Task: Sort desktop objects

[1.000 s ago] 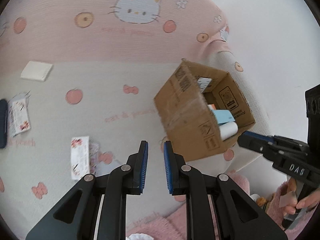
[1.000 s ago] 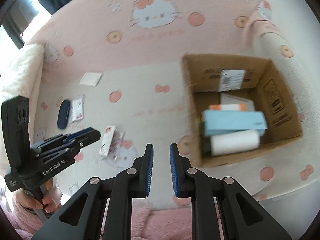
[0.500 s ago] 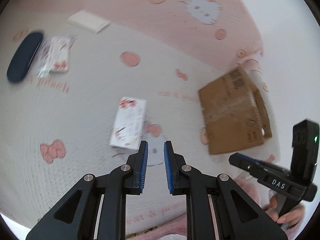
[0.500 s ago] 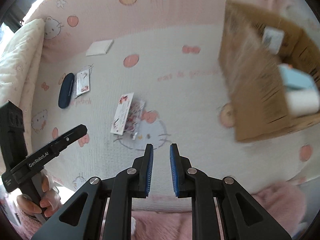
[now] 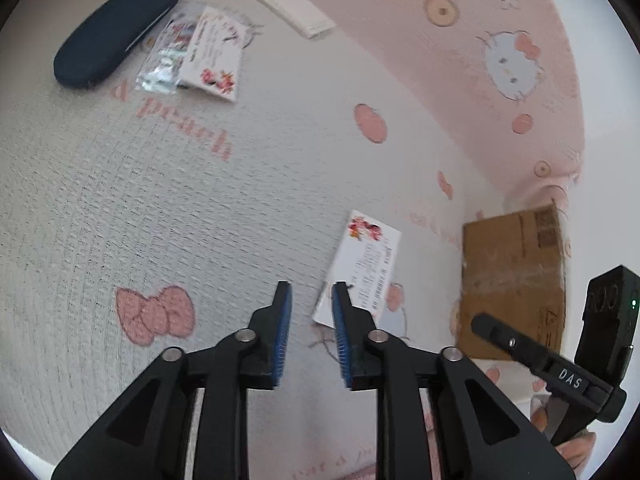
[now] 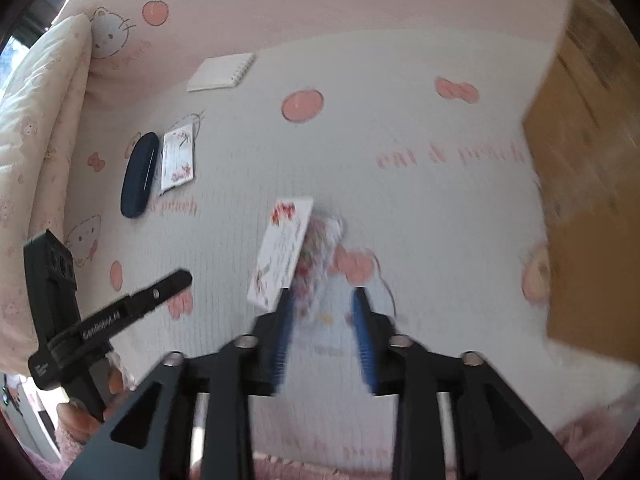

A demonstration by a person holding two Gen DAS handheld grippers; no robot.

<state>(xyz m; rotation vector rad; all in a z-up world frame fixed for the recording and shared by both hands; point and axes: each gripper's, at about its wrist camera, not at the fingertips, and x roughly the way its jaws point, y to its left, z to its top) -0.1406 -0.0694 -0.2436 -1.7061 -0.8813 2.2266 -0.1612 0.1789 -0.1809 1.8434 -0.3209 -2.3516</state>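
A: Entry. Both tongs point steeply down at the near card packet (image 6: 286, 252). It lies flat on the bedspread (image 5: 120, 208), with the cardboard box (image 5: 514, 284) off to its right.

B: State of the tongs?

A: Left gripper (image 5: 311, 334): jaws opening, nothing between them, tips just short of the packet's near corner. Right gripper (image 6: 323, 336): jaws opening too, over the crinkly clear wrapper (image 6: 320, 248) that sticks out beside the card. Blurred, but nothing looks pinched.

B: How will the packet handle?

A: My guess: very light, a thin stiff card with slippery film. Lying flat on soft cloth, it gives no edge to get under. Best hold is probably a short end or the loose wrapper, pressing into the cloth to catch it. The film may slide or tear, and the card may bend.

B: What else is waiting?

A: Far side: a dark glasses case (image 5: 116, 32), a second card packet (image 5: 212, 56) touching it, and a white notepad (image 6: 221, 72) further back.

B: Surface and room?

A: A ribbed, pale, cartoon-cat-and-peach printed spread. A cream pillow (image 6: 44, 92) is at the left and a white wall (image 5: 600, 80) behind the box. The light is bright and even.
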